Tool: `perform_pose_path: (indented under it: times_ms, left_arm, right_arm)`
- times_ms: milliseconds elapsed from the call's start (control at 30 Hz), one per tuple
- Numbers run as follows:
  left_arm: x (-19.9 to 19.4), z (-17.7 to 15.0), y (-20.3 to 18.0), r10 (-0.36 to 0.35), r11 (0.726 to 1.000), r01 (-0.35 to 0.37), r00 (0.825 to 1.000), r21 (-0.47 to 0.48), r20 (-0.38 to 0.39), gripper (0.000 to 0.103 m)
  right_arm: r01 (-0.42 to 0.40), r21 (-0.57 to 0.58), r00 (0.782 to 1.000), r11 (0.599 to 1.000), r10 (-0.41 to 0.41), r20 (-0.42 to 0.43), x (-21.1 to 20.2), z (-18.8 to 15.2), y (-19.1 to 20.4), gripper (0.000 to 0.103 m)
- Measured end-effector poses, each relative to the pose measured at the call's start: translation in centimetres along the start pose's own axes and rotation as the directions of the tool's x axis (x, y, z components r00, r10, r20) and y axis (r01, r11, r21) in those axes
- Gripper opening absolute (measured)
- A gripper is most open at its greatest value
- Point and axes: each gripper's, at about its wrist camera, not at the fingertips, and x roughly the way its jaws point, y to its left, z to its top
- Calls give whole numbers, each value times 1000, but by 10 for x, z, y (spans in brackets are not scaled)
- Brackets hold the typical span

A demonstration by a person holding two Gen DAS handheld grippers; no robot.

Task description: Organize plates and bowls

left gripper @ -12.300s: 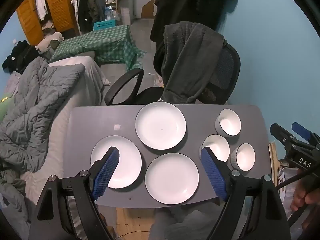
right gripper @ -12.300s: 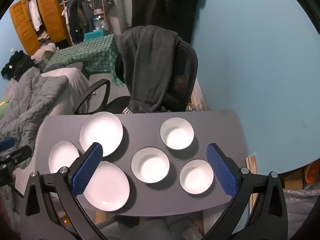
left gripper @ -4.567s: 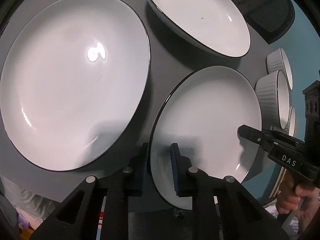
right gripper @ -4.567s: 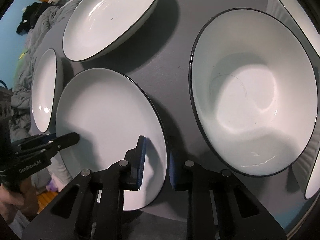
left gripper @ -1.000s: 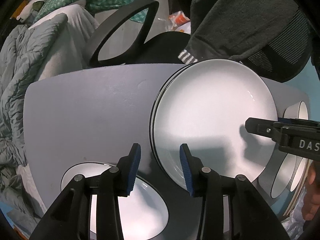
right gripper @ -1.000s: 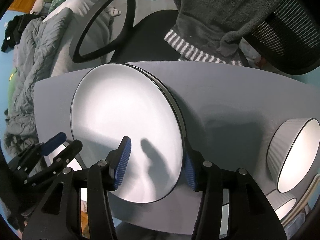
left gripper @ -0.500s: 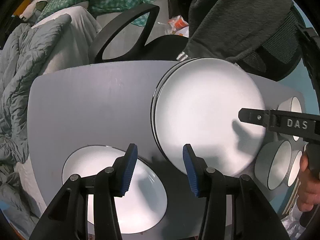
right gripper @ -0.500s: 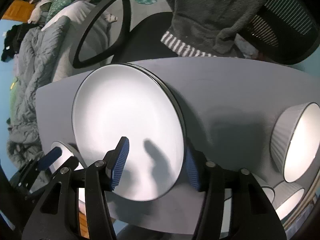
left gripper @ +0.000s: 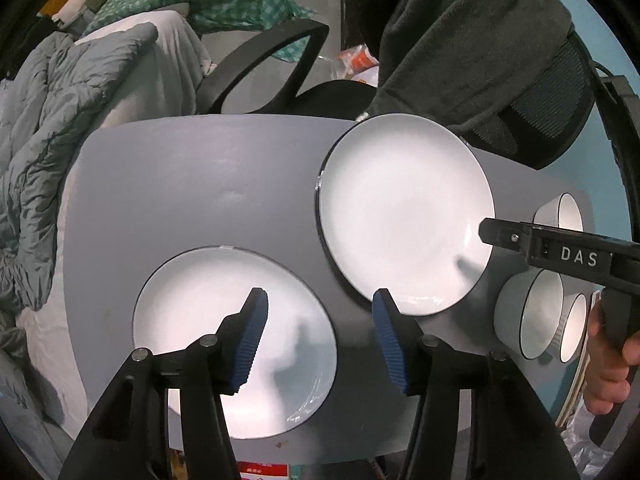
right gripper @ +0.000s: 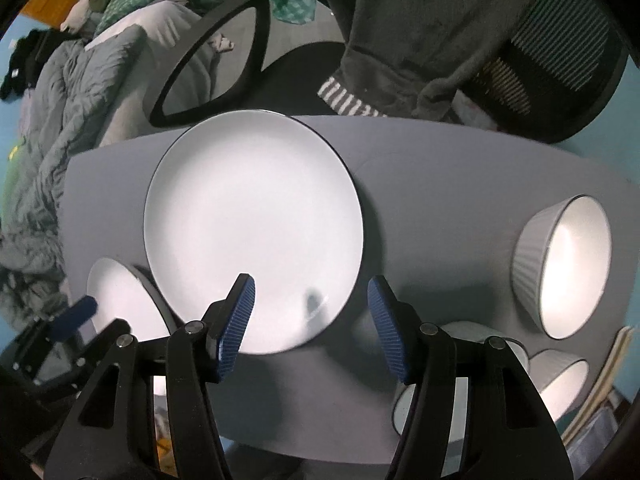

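Note:
A stack of two white plates (left gripper: 406, 212) (right gripper: 254, 232) with dark rims lies at the far middle of the grey table (left gripper: 192, 184). A third white plate (left gripper: 234, 336) (right gripper: 120, 300) lies alone at the near left. Three white ribbed bowls (left gripper: 532, 312) (right gripper: 564, 268) stand at the right end. My left gripper (left gripper: 320, 336) hovers above the gap between the single plate and the stack; its jaws are opening and nothing is between them. My right gripper (right gripper: 312, 320) hangs over the stack's near edge, open and empty. The right gripper (left gripper: 560, 248) also shows in the left wrist view.
A black office chair (left gripper: 532, 92) draped with a dark grey garment stands behind the table. A bed with a grey quilt (left gripper: 48, 152) lies to the left. A hand (left gripper: 608, 364) holds the right gripper's handle at the table's right end.
Both grippers have risen off the stacked plates and their jaws have widened. The left gripper has drifted toward the single plate, which now shows in full.

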Motion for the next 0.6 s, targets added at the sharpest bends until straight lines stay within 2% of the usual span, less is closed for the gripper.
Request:
perform_pose_path:
  times_ms: [167, 333, 533, 600]
  left_arm:
    - [-17, -15, 11, -4, 1000, 5, 1000, -20, 31, 66]
    - [-35, -28, 20, 14, 999, -12, 998, -34, 59, 68]
    - [-55, -44, 25, 16, 999, -11, 994, -49, 104, 77]
    - [-59, -49, 28, 18, 998, -12, 994, -54, 112, 77]
  right_arm:
    - [41, -54, 999, 998, -40, 35, -15, -13, 11, 60]
    - [79, -116, 995, 990, -71, 73, -29, -26, 26, 64]
    - [93, -181, 992, 979, -77, 97, -43, -42, 44, 66]
    - [91, -196, 993, 976, -73, 98, -47, -46, 48, 66]
